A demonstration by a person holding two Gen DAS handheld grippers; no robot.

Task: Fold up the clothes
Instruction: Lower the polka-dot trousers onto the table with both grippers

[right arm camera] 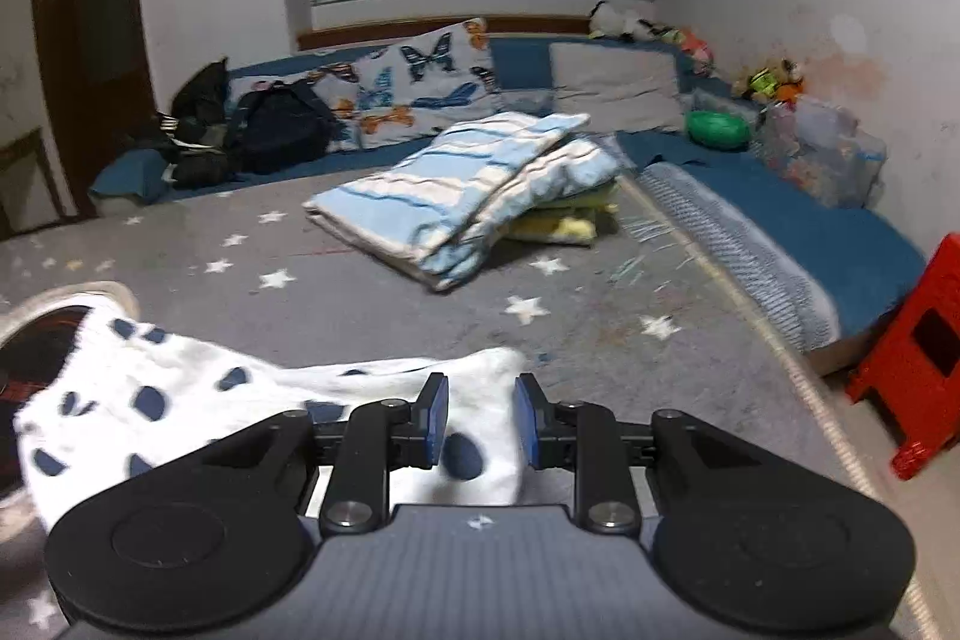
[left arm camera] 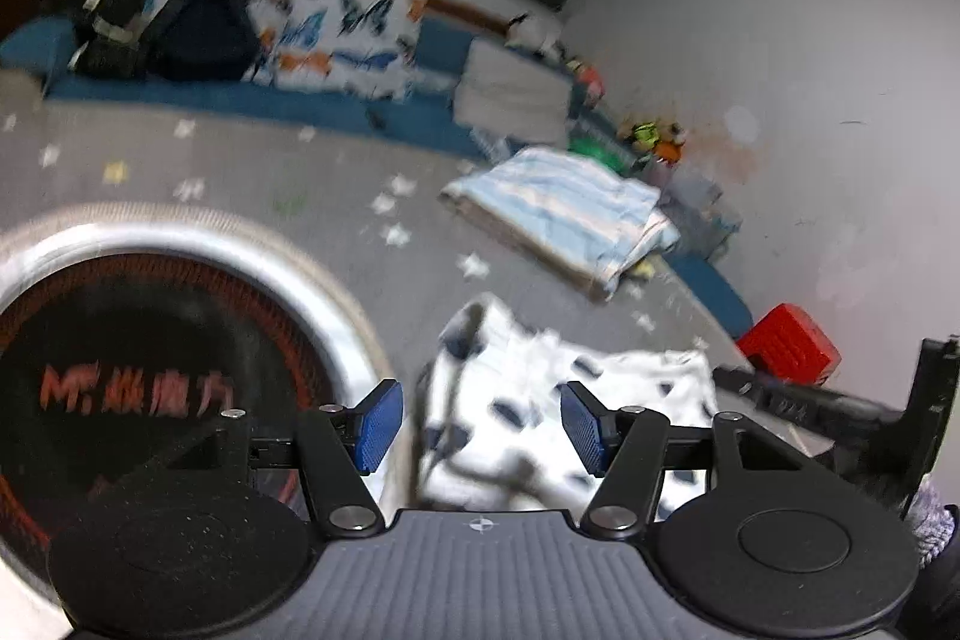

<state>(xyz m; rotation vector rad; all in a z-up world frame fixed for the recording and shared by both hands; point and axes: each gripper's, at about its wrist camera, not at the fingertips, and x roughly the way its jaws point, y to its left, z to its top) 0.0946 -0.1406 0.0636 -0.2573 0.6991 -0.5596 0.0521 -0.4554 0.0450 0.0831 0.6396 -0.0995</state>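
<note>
A white garment with dark blue spots (right arm camera: 180, 400) lies on the grey star-patterned mat (right arm camera: 372, 292), and everything here is placed from it. Its near edge runs between the blue pads of the right gripper (right arm camera: 480, 421), whose jaws stand a little apart with cloth in the gap; the pads do not press on it as far as can be seen. The garment's left end drapes over the rim of a round black and red drum with a silver rim (left arm camera: 180, 244). In the left wrist view the same garment (left arm camera: 540, 400) sits bunched just ahead of the left gripper (left arm camera: 480, 424), whose jaws are spread wide and grip nothing, the cloth lying beyond and between the pads without touching them. Farther back on the mat from the garment lies a folded blue and white striped blanket (right arm camera: 456, 184), with something yellow under it. A red plastic stool (right arm camera: 912, 358) stands off to the garment's right, beside the blue cushion (right arm camera: 840, 232) along the wall. Beyond the blanket a butterfly-print pillow (right arm camera: 408, 88) and a dark backpack (right arm camera: 282, 124) lean under the window.
</note>
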